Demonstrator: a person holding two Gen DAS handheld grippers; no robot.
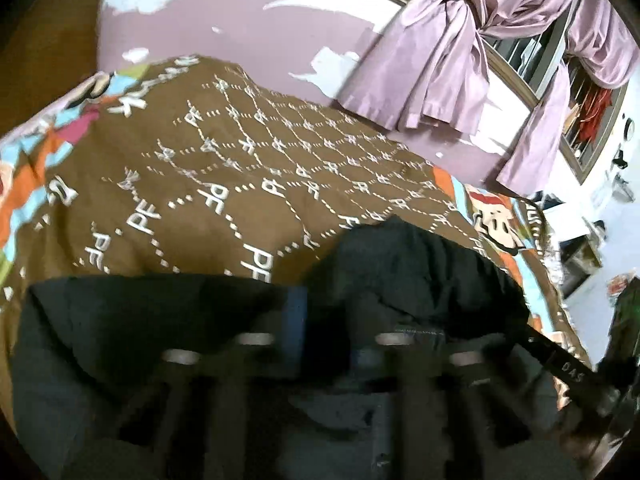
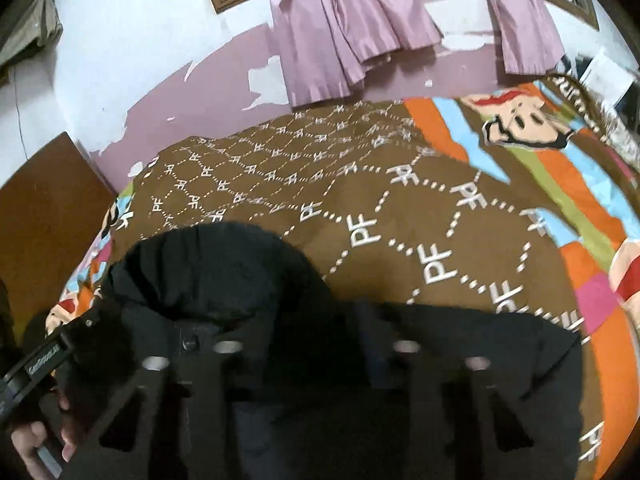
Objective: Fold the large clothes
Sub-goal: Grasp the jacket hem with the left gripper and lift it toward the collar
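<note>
Garment: black jacket [image 1: 420, 264] on brown bedspread [image 1: 208, 168]
Left gripper [image 1: 320, 320]: pinching jacket edge
Right gripper [image 2: 312, 320]: jaws drawn close over jacket; grip cannot be told

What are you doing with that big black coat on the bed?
A person is folding a big black jacket on a bed with a brown patterned bedspread. They hold a claw in each hand. The left claw and the right claw sit right over the jacket, both nearly closed, seemingly pinching its fabric. It looks bunched up, not yet neatly folded.
</note>
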